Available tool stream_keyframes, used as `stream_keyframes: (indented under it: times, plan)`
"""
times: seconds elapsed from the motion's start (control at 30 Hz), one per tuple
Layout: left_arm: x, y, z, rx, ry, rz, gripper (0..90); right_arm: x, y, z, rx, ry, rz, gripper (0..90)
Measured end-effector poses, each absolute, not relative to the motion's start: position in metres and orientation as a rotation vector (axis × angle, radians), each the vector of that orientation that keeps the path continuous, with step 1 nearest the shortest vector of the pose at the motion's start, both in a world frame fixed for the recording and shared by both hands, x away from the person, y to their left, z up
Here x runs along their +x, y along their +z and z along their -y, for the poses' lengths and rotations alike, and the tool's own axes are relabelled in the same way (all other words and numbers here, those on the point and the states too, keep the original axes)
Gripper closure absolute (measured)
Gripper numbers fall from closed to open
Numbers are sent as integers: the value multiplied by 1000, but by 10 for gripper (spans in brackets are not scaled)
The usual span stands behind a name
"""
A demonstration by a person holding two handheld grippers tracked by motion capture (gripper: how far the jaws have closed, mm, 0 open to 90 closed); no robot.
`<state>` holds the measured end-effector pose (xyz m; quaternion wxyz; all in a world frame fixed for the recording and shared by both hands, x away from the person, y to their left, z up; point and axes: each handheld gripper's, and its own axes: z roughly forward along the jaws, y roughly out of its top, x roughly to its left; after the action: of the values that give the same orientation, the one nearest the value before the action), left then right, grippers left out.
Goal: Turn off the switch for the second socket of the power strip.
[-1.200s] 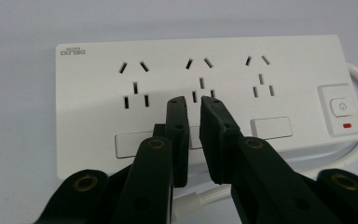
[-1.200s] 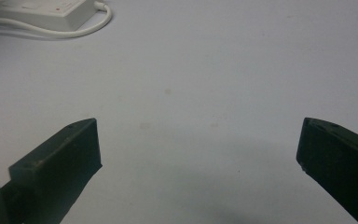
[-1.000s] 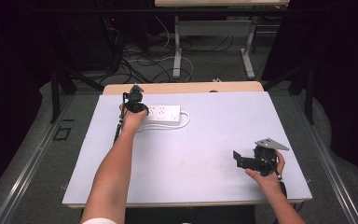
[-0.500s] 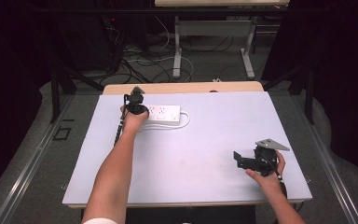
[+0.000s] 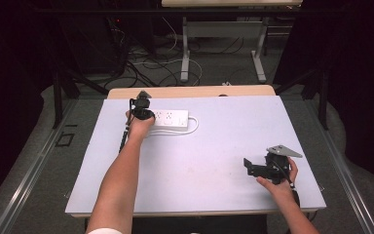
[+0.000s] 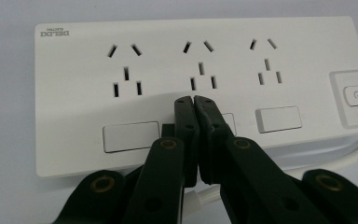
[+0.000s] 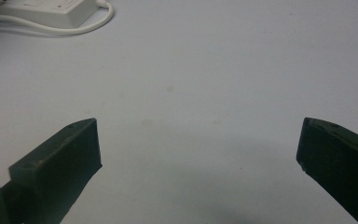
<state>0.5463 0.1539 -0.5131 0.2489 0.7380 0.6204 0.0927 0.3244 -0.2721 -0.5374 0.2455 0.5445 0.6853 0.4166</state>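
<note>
My left arm [image 5: 119,180] stretches long across the tabletop [image 5: 214,161], forearm running from the near edge up toward the far left corner. My right arm stays short, wrist just over the near right edge.

The tabletop is mostly open pale surface: the whole middle and the far right lie bare between my two hands, which are well apart. The power strip [image 5: 171,118] lies near the far edge, left of centre, its white cable [image 5: 193,126] looping off its right end.

My left hand-held gripper [image 6: 194,101] points down at the power strip's face, tips over the middle socket group [image 6: 200,70]. Its jaws have just been closing and now meet tip to tip, with nothing between them.

My right hand-held gripper [image 5: 249,165] rests low near the front right corner, pointing left, jaws spread wide over bare tabletop, holding nothing.
</note>
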Motion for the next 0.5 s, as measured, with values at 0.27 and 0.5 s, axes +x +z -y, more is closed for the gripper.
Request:
stream_keyframes:
  times: [0.27, 0.5]
  plan:
    - [546, -513, -155, 2022, 247, -1683, 890, 324, -537, 272, 1487, 1141, -1873, 0]
    - [545, -514, -155, 2014, 260, -1679, 890, 324, -537, 272, 1488, 1141, -1871, 0]
